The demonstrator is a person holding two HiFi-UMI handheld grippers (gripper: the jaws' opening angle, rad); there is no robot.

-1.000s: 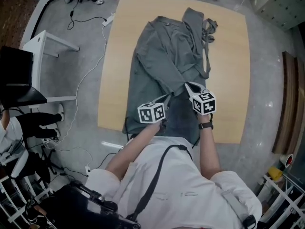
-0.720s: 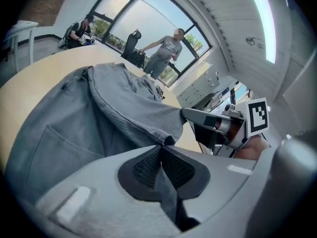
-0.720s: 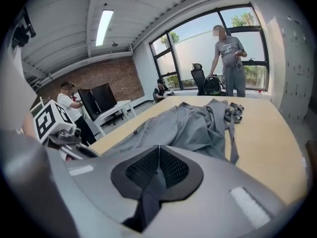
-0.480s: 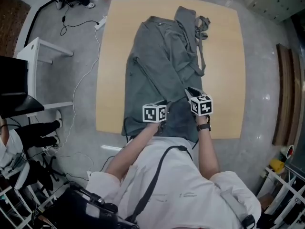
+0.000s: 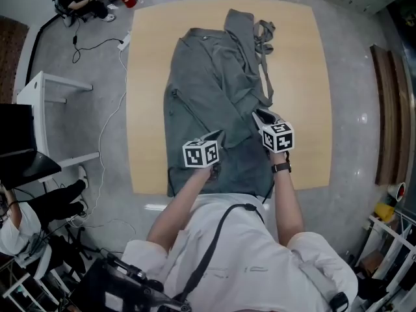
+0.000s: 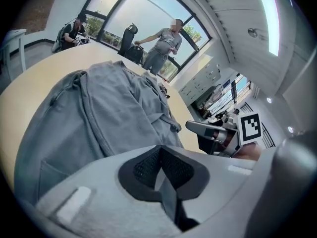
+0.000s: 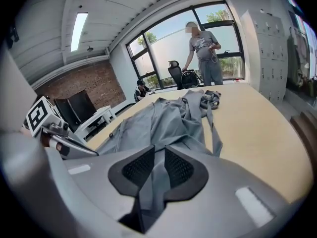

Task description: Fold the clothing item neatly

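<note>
A grey garment (image 5: 214, 90) lies lengthwise on the wooden table (image 5: 299, 77), with its sleeves folded across the middle. My left gripper (image 5: 218, 136) is over the garment's near part. Its jaws have just closed, and the pads (image 6: 143, 166) meet on a thin fold of grey cloth. My right gripper (image 5: 260, 116) is beside it at the garment's right edge. Its jaws have widened a little and pinch a fold of the same cloth between the pads (image 7: 179, 168). Each gripper shows in the other's view: the right gripper (image 6: 208, 129) and the left gripper (image 7: 64, 142).
A grey strap (image 5: 266, 64) trails off the garment's far right side. A person (image 7: 203, 43) stands by an office chair (image 7: 174, 71) at the table's far end. A white side table (image 5: 52, 103) and floor cables (image 5: 114, 109) lie to the left.
Both grippers have shifted a little farther from the table's near edge along the garment. The left jaws opened and then closed on the cloth.
</note>
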